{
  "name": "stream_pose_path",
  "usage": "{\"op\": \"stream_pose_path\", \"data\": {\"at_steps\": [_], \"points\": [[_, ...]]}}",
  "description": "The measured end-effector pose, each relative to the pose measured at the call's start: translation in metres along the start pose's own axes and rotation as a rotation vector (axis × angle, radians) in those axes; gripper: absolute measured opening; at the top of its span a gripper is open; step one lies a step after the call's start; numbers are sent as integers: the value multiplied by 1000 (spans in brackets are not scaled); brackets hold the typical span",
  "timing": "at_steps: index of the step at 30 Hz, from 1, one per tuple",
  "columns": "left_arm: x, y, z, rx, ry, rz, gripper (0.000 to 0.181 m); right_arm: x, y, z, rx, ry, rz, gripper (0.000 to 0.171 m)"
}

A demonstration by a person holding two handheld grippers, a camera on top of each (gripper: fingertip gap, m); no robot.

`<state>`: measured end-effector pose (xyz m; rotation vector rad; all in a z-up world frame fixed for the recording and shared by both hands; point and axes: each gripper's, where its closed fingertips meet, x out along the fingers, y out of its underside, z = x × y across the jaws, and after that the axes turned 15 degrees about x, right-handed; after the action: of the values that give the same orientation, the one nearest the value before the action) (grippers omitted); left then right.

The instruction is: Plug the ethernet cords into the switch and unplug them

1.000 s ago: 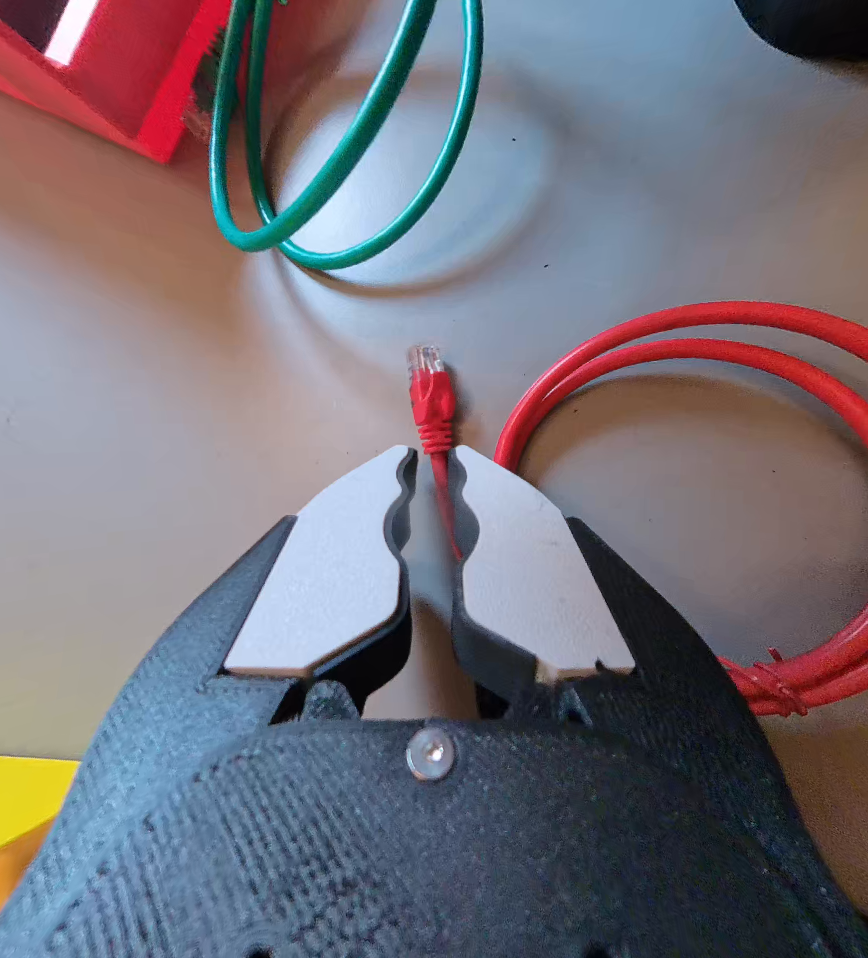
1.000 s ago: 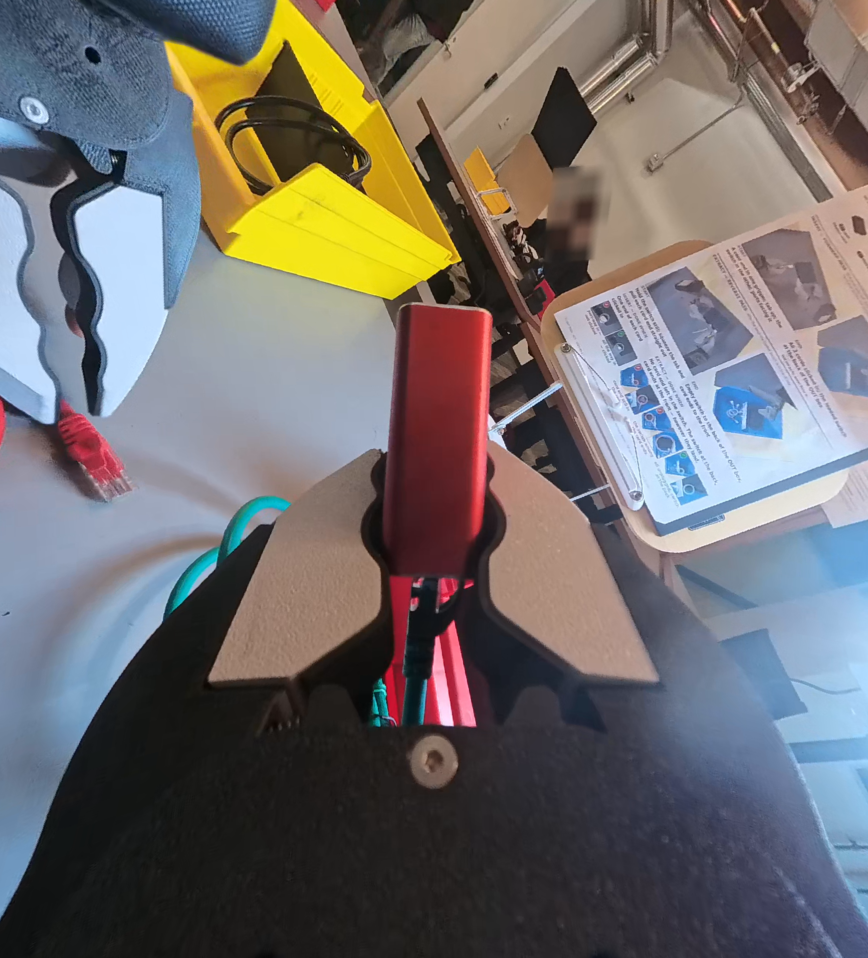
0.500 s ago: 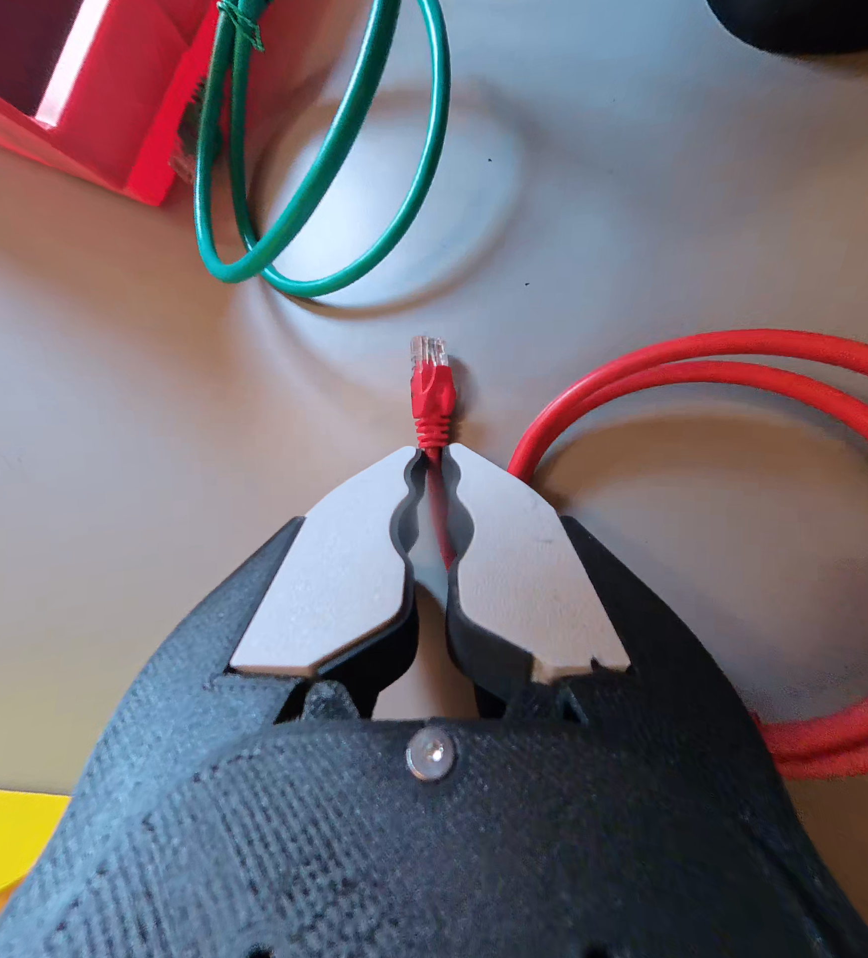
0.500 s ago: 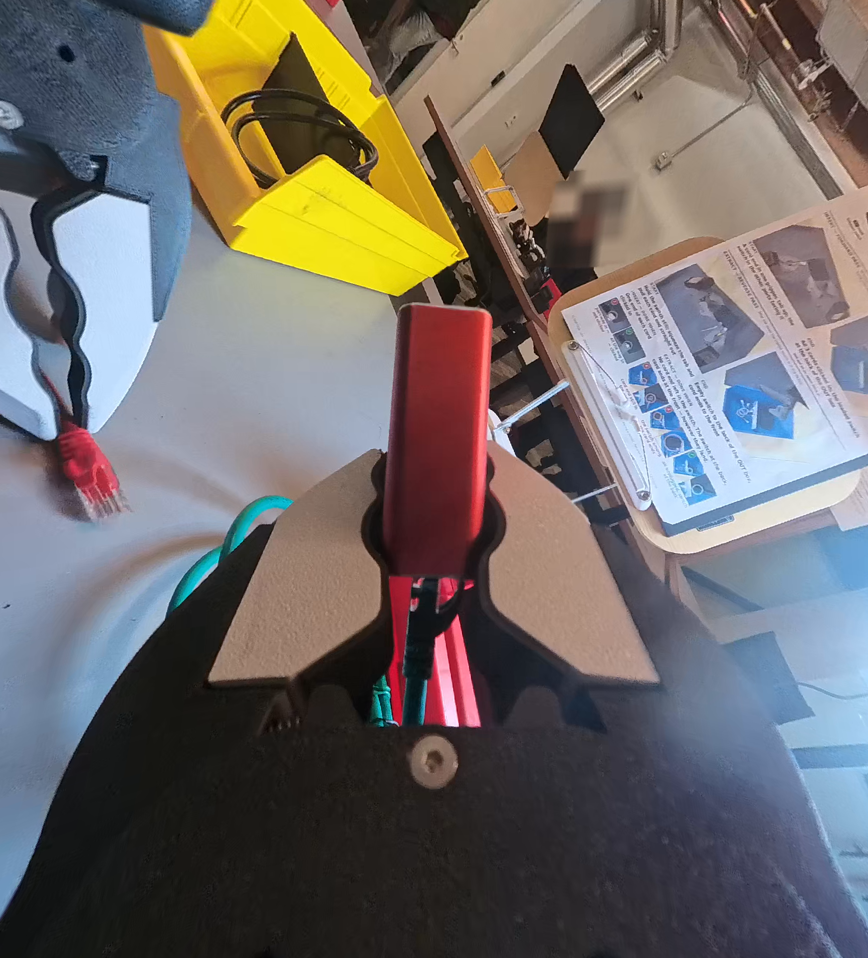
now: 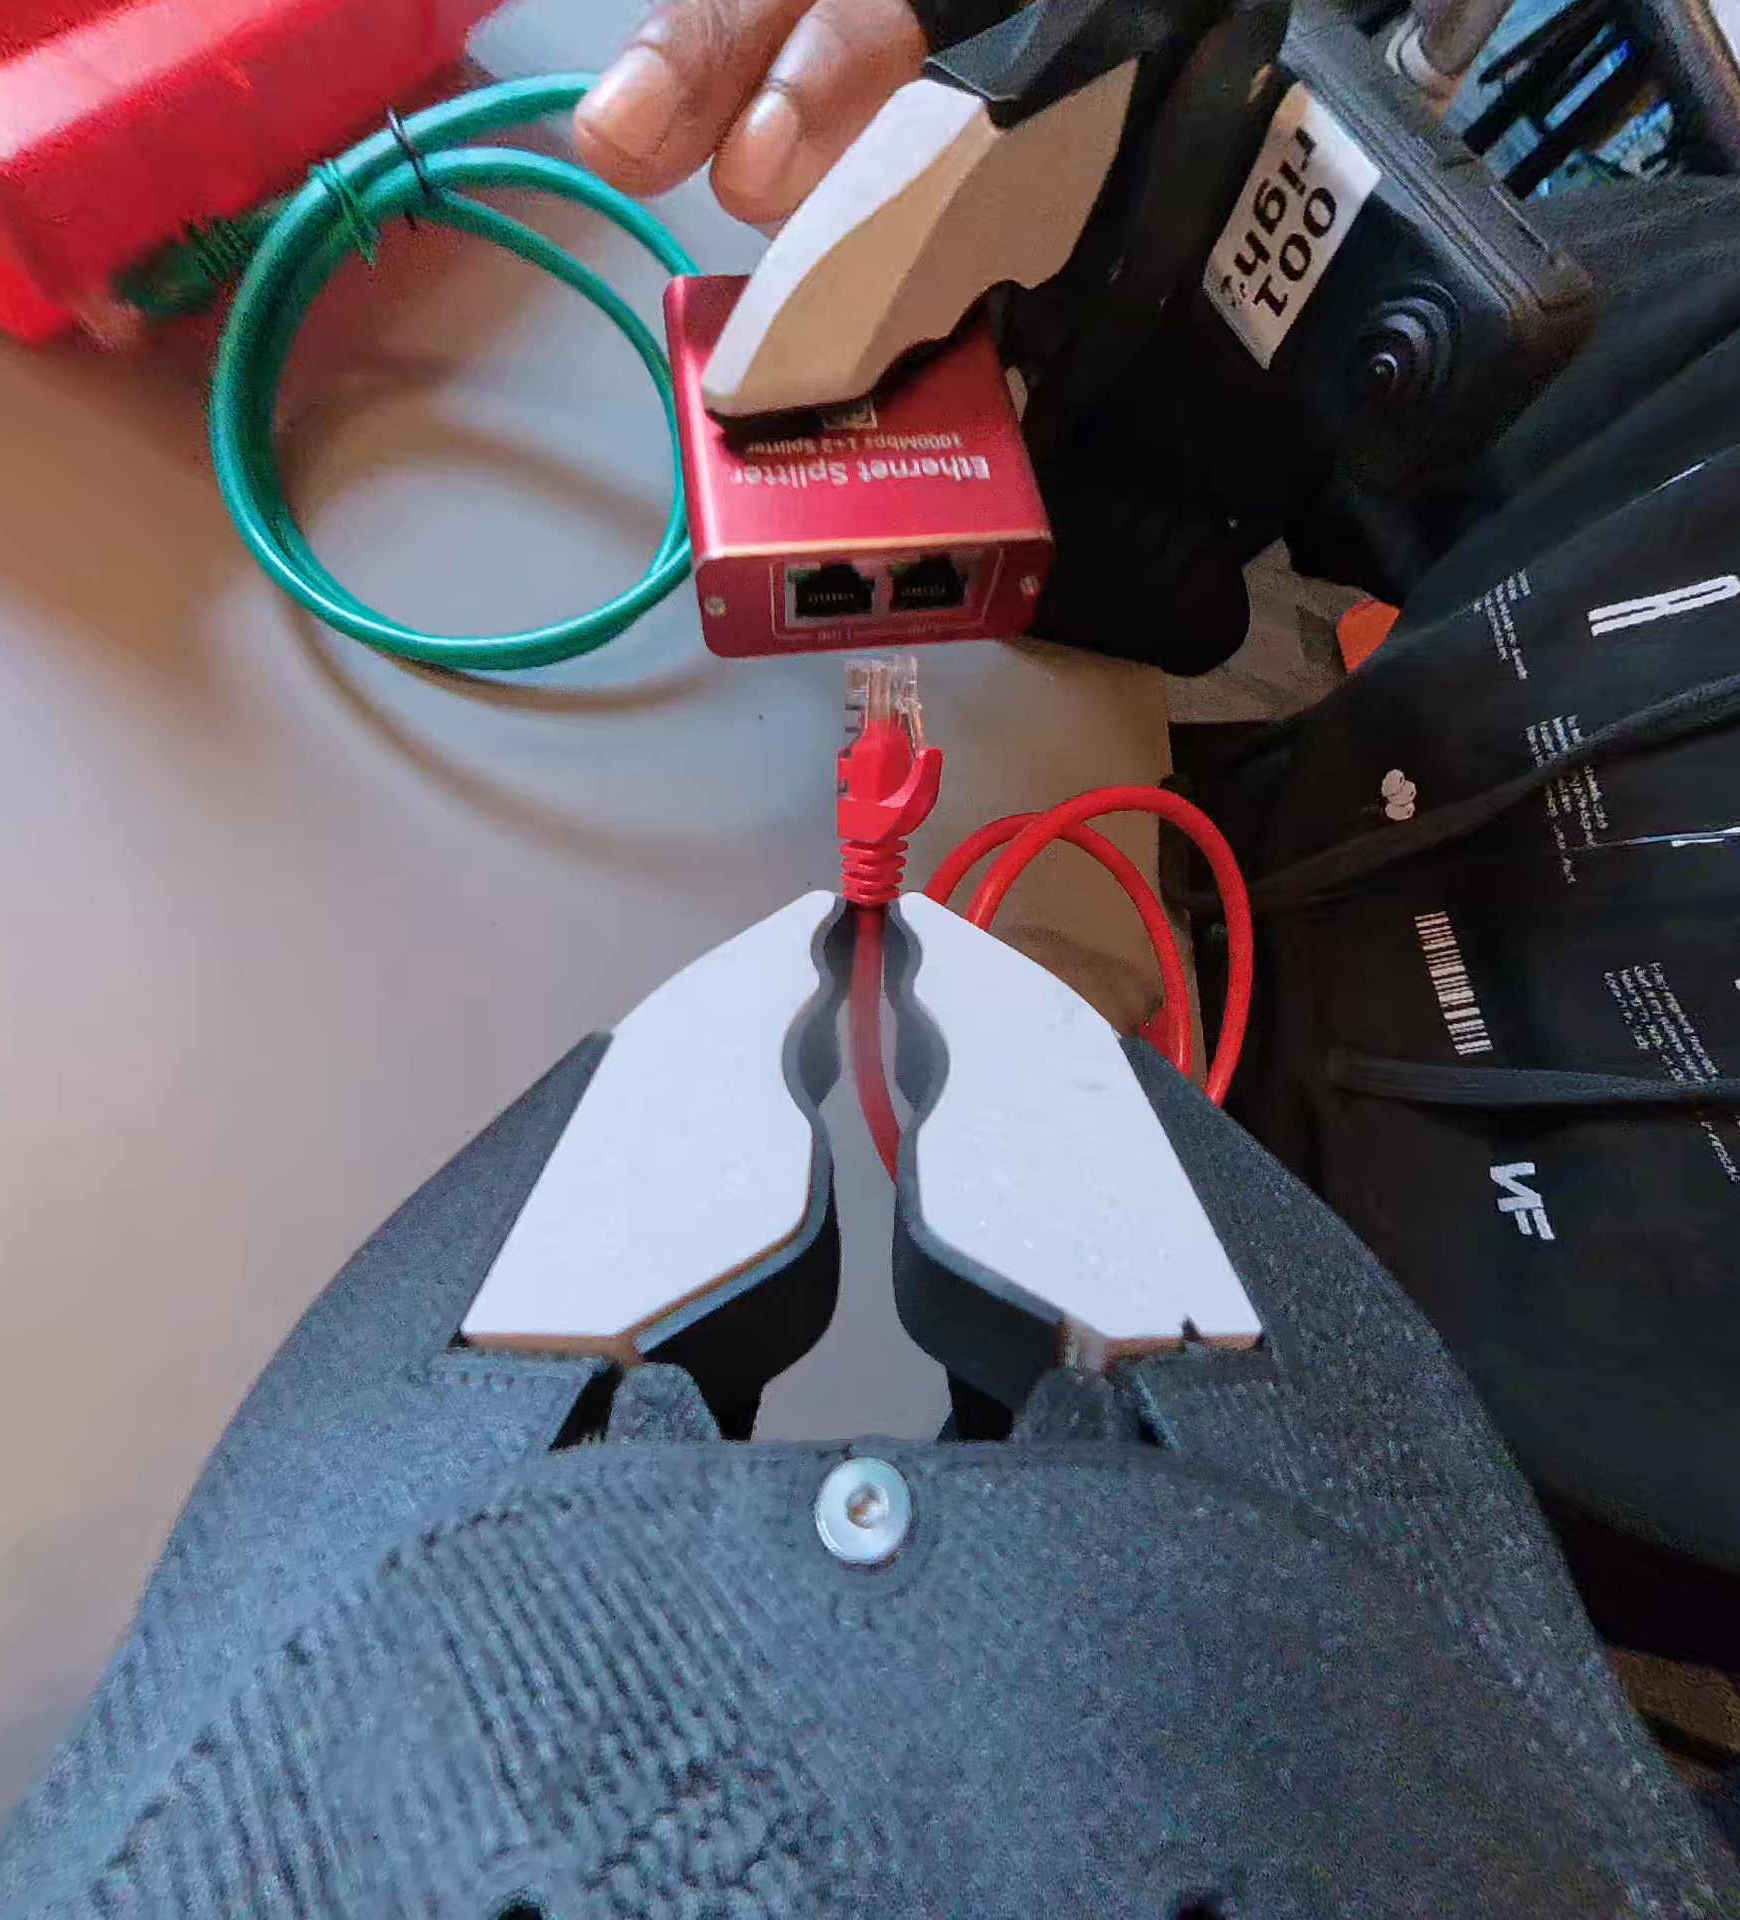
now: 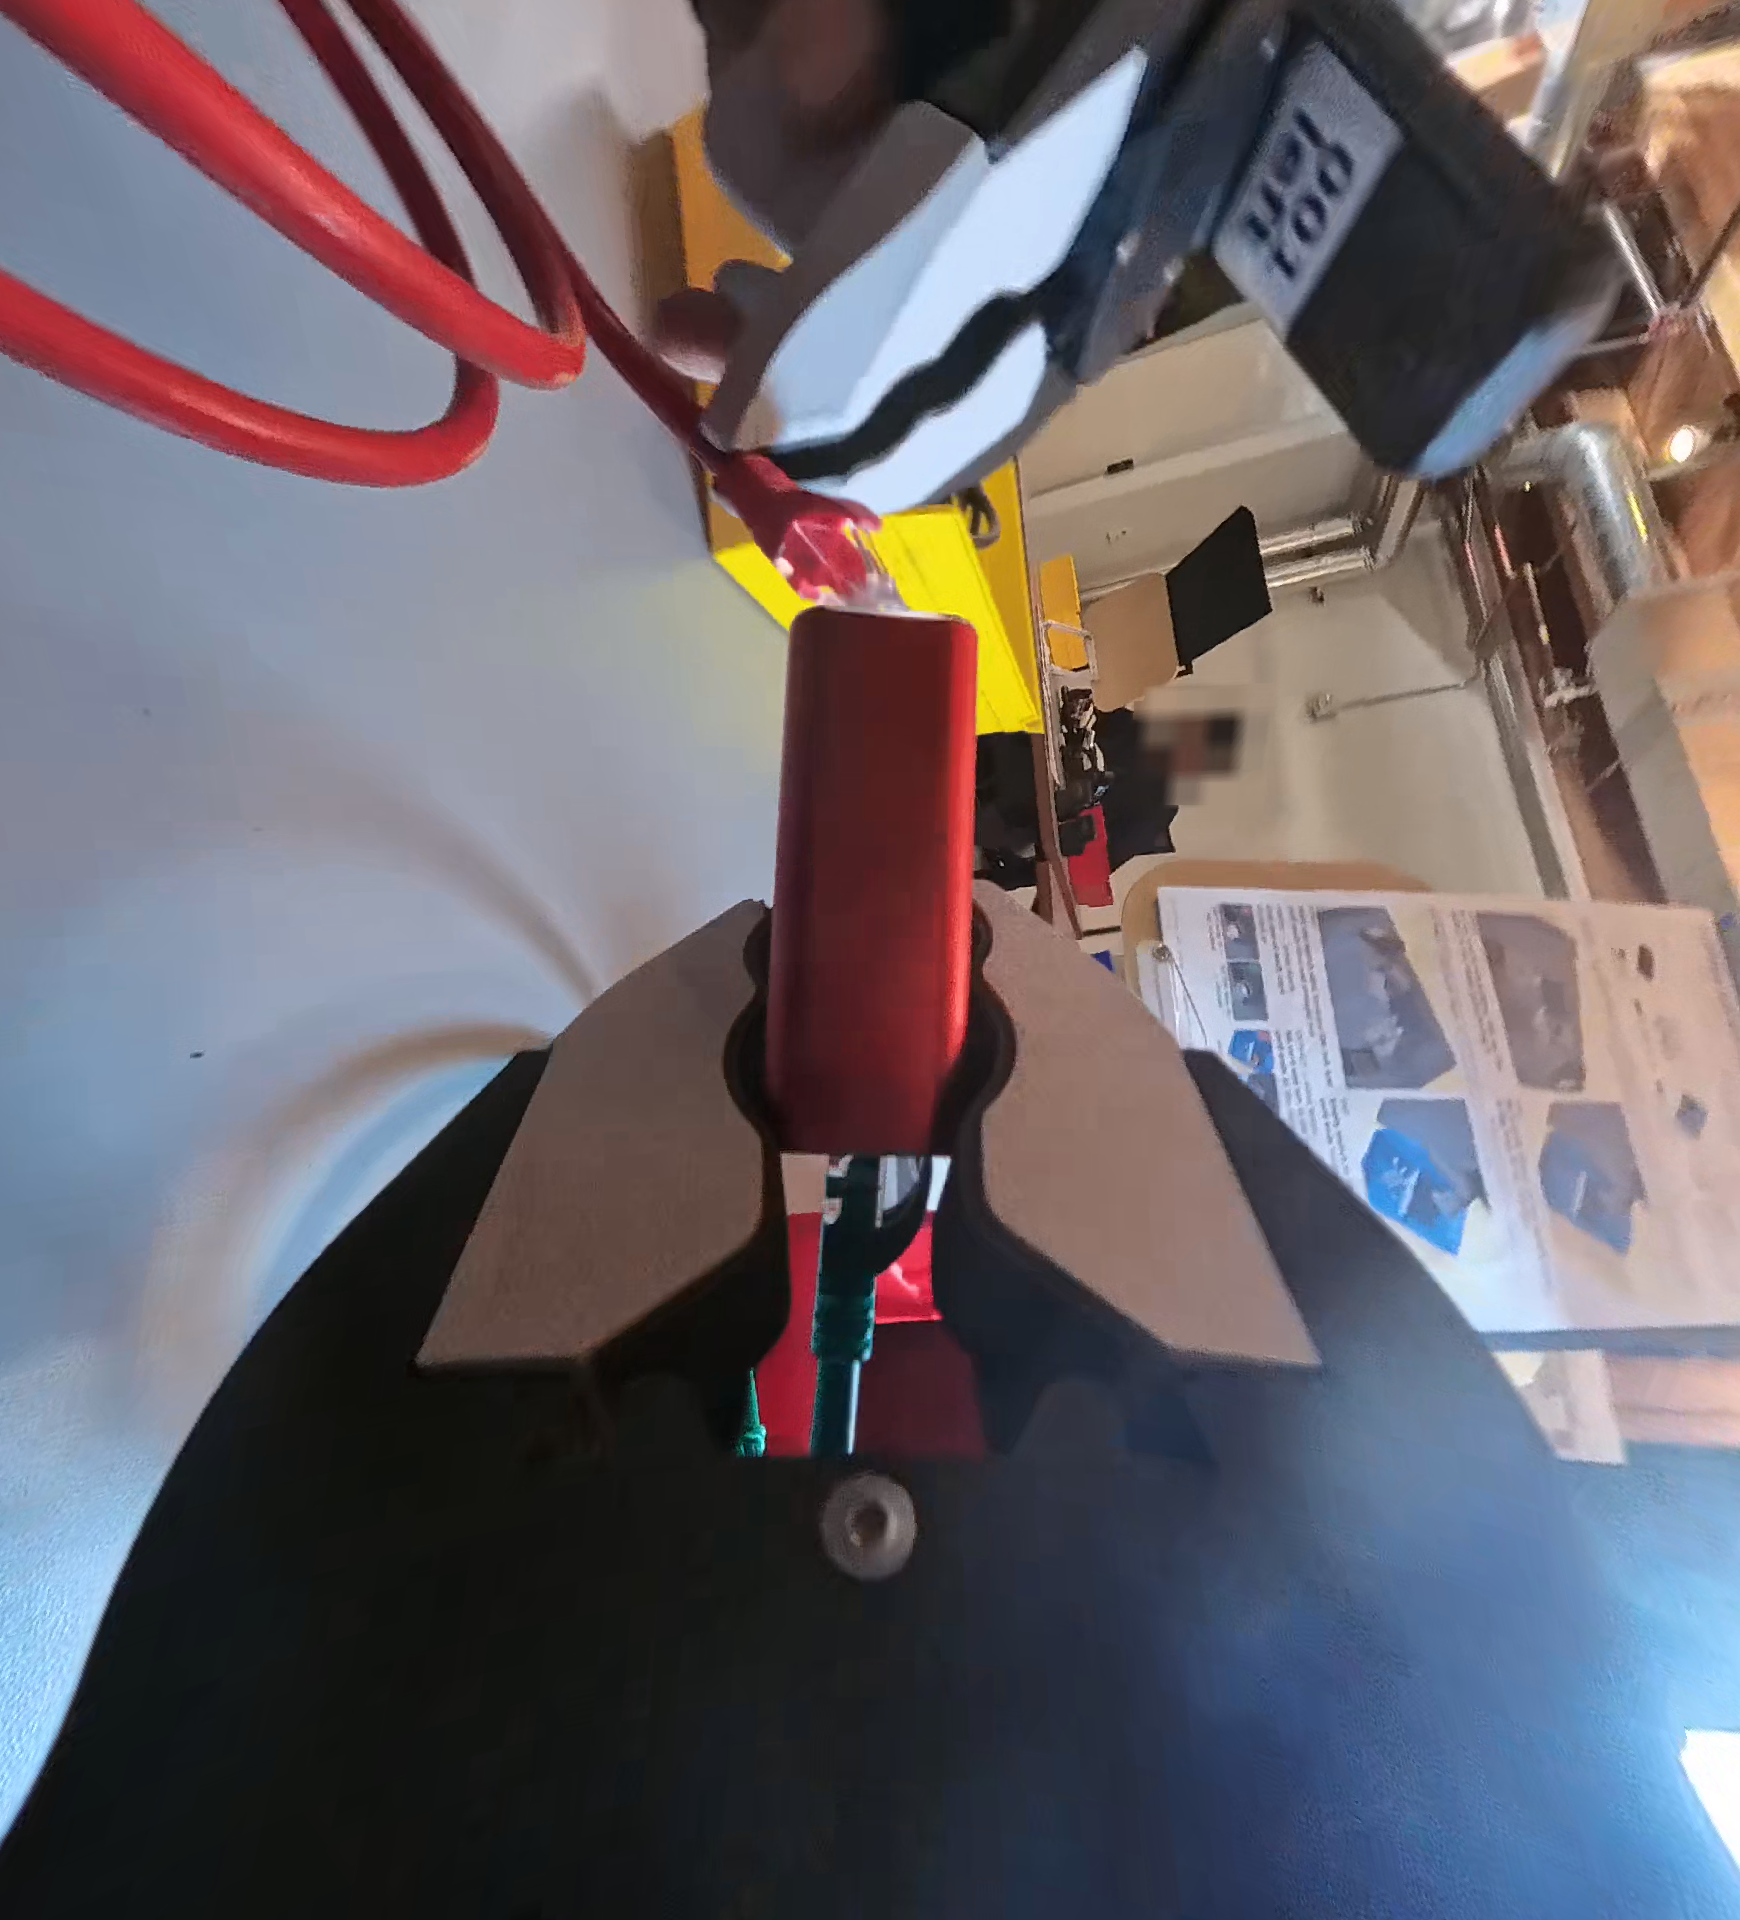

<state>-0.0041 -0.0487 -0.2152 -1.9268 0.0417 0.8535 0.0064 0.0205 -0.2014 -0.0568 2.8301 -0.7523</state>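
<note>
My left gripper (image 5: 868, 906) is shut on the red ethernet cord (image 5: 871, 1049) just behind its plug (image 5: 885, 764). The plug's clear tip sits right below the two empty ports of the red switch (image 5: 850, 488), a little apart from them. My right gripper (image 6: 871, 925) is shut on the red switch (image 6: 871, 873) and holds it off the table; it also shows in the left wrist view (image 5: 845, 270). A green cord (image 6: 835, 1351) is plugged into the switch's back end; its loop (image 5: 346, 520) hangs at the left. The red plug (image 6: 819, 545) and the left gripper (image 6: 897, 343) meet the switch's far end.
A red box (image 5: 97, 156) stands at the back left on the pale table (image 5: 170, 1039). The red cord's coil (image 5: 1157, 914) hangs at the right beside a person's black garment (image 5: 1572, 1039). A hand (image 5: 741, 83) shows behind the switch. A yellow bin (image 6: 959, 582) and a board with printed sheets (image 6: 1468, 1101) lie beyond.
My left gripper lifted the red plug off the table and swung toward the switch. My right gripper brought the switch over, so plug and ports now face each other closely.
</note>
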Motion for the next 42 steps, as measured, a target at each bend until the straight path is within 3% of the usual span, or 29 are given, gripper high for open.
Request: {"op": "stream_pose_path", "data": {"at_steps": [6, 14, 21, 32, 42], "points": [[10, 11, 1, -79, 108, 75, 5, 5, -8, 13, -190, -18, 24, 30], [18, 18, -28, -177, 354, 103, 5, -6, -25, 25, -430, -108, -57, 30], [22, 9, -39, -207, 464, 31, 5, -17, -32, 19, -549, -121, -108, 30], [27, 1, -46, -198, 518, -65, 4, -27, -40, 24, -619, -152, -142, 30], [37, 1, -60, -65, 460, -83, 4, -34, -47, 37, -625, -229, -161, 30]]}}
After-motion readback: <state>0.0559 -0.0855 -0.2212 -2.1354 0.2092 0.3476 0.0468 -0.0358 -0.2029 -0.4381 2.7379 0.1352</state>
